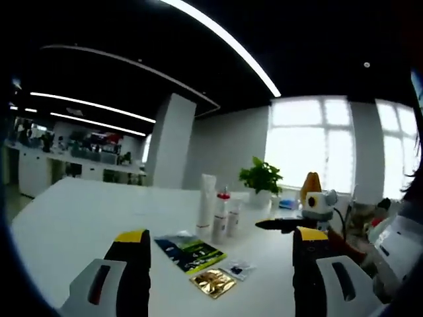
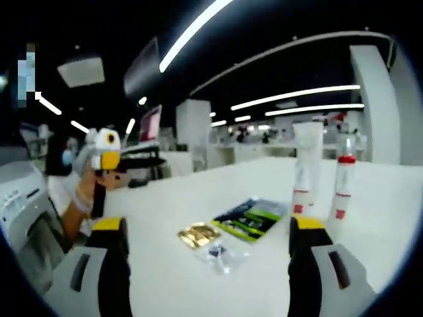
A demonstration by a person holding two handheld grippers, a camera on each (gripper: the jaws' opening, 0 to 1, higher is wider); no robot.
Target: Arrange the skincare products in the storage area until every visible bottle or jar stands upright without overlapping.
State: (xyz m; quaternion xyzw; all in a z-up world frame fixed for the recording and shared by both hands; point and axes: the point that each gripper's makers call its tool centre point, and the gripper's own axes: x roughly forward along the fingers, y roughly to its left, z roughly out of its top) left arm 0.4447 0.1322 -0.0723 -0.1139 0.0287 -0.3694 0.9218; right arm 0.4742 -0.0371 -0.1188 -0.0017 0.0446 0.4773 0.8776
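We hold both tongs, left tongs [image 1: 221, 254] and right tongs [image 2: 206, 241], wide open and empty above the white counter [image 1: 86, 211]. The tall white tube [image 1: 206, 198] and red-capped bottles [image 1: 221, 210] stand upright; flat sachets [image 1: 190, 252] lie nearby. Next, we judge, comes approaching them.

Two upright tubes [image 2: 324, 178] stand beside flat sachets [image 2: 225, 231] on white table [image 2: 198, 191].

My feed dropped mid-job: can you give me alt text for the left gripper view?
The open left gripper hovers over a white table, holding nothing. Ahead lie a green sachet, a gold sachet and a small clear packet. Behind them stand a white tube and two bottles, all upright.
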